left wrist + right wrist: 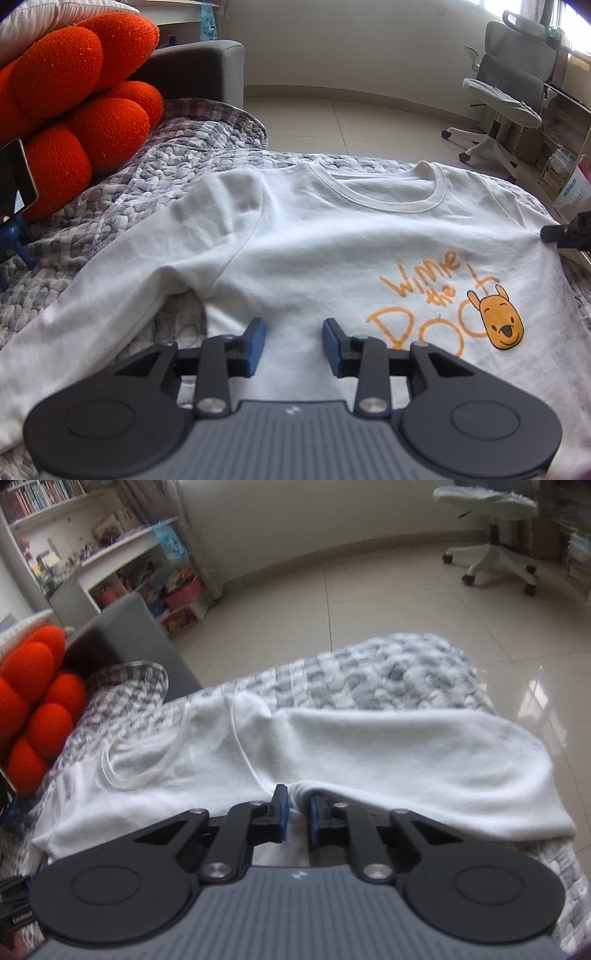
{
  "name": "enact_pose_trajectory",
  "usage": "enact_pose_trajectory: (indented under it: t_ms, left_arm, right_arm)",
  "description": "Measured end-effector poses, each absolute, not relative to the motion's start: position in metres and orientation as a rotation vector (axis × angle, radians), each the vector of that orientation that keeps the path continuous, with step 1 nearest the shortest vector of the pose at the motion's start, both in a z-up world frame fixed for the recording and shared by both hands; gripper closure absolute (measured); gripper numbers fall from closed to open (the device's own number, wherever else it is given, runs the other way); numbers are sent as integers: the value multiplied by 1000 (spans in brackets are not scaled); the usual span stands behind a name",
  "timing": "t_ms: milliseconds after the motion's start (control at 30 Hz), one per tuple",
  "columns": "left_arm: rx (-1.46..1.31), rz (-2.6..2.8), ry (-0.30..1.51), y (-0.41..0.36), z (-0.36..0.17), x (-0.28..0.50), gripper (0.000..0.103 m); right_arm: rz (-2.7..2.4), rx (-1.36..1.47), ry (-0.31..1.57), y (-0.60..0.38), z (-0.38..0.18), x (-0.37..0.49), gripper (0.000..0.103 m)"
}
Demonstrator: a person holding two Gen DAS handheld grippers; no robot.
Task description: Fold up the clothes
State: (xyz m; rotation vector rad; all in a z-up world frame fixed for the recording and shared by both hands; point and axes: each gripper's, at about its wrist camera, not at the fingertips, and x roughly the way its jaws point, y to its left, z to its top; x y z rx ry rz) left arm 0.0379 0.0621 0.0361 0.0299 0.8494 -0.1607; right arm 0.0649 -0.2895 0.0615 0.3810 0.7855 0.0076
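Observation:
A white sweatshirt [303,251] with an orange "Winnie the Pooh" print [443,310] lies face up on a grey quilted blanket [155,184], collar away from me. My left gripper [293,339] hovers over the shirt's body near its left armpit, jaws apart with nothing pinched between them. In the left wrist view my right gripper [565,232] pokes in at the shirt's right side. In the right wrist view the right gripper [298,797] is closed narrowly on a raised fold of the sweatshirt [406,753] at the seam where the sleeve meets the body.
A red-orange lumpy cushion [74,96] leans on the grey sofa arm [199,70] at the left. A phone on a blue stand [14,184] sits beside it. Beyond the blanket edge are tiled floor [406,598], an office chair [506,92] and bookshelves [110,554].

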Motion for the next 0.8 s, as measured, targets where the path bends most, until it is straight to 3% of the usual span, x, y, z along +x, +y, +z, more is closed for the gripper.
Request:
enact_pose_trajectory:
  t_ms: [600,800]
  left_arm:
    - [-13,-130,830,68,39,40,67]
    - [-16,-118,827,70,38,41,67]
  right_arm:
    - [-50,282,725,-278,66,70,94]
    - [-56,208,824,-272,49,79,96]
